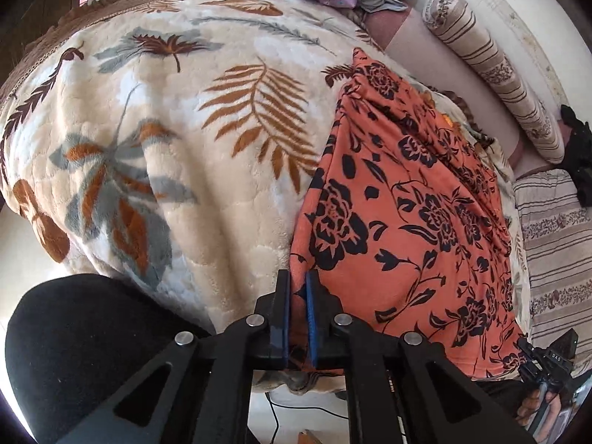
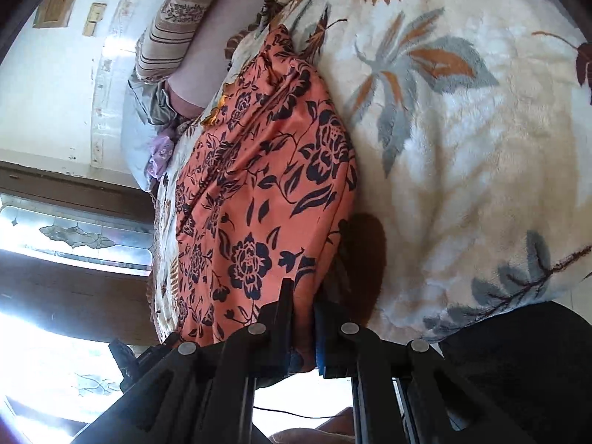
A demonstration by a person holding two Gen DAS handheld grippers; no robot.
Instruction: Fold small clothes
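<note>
A bed takes up pretty much everything here, covered in a plush cream blanket with brown and grey leaf prints (image 1: 155,118). Starting left: the left gripper (image 1: 298,296) is clamped on the near left corner of the orange garment with a black floral print (image 1: 399,192), which stretches away ahead and to its right. The right gripper (image 2: 303,307) has the other near corner pinched between its pads (fabric runs up and left from it). Past the garment, a striped beige bolster cushion (image 1: 492,70) lies along the wall.
</note>
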